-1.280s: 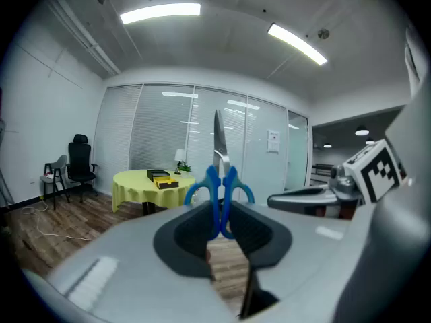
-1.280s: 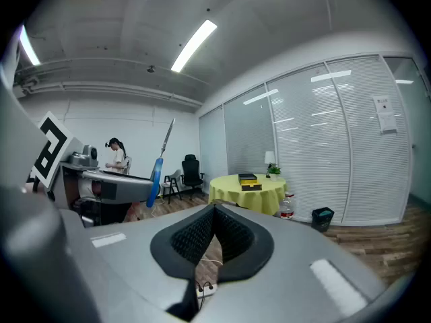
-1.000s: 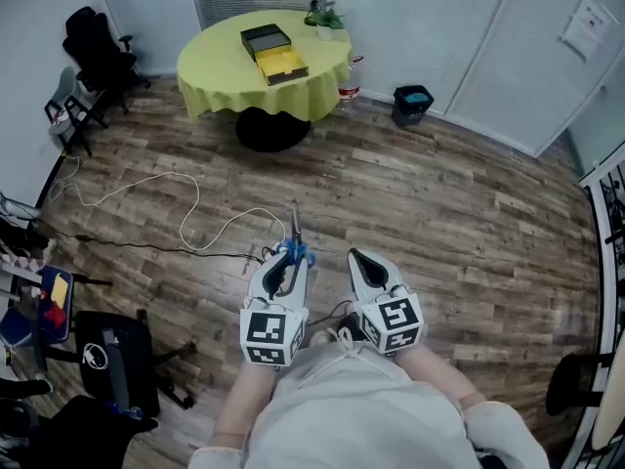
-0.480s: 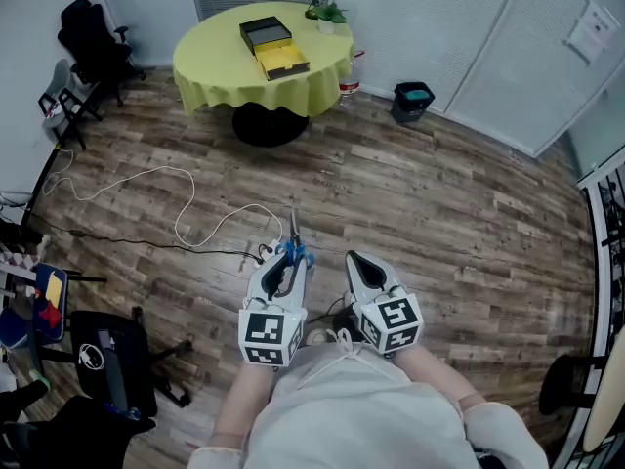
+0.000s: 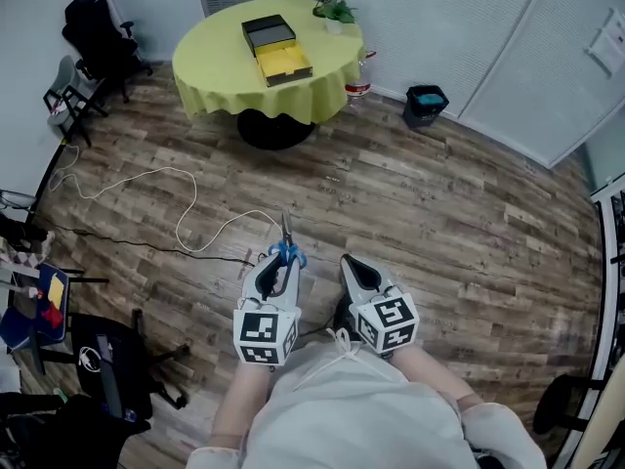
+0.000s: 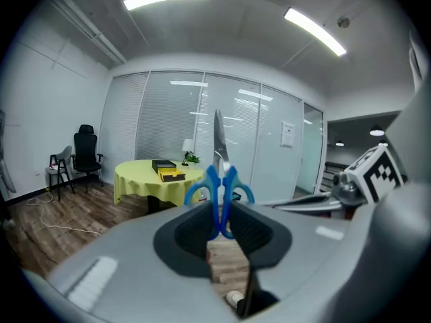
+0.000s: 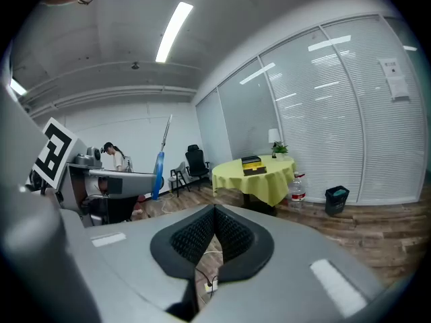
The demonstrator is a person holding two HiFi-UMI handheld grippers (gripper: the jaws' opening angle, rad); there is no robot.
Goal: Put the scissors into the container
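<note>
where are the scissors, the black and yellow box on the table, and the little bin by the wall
blue-handled metal scissors (image 6: 213,190), left gripper view, on the left blue handle
black and yellow open box (image 5: 281,63), head view, on the yellow half
dark bin with teal top (image 5: 426,98), head view, on its top

1 scissors (image 5: 286,250), 1 table (image 5: 210,66), 1 bin (image 5: 426,105)

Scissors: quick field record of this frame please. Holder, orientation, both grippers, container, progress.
object: scissors, blue handles, blades closed, pointing ahead past the jaws
holder: left gripper, pads clamped on the handles
other: right gripper, jaws together, nothing between them
container candidates: black box and yellow-lined box, side by side
support: round table with yellow cloth, across the wood floor from the person
progress: scissors in hand, not yet in a container
</note>
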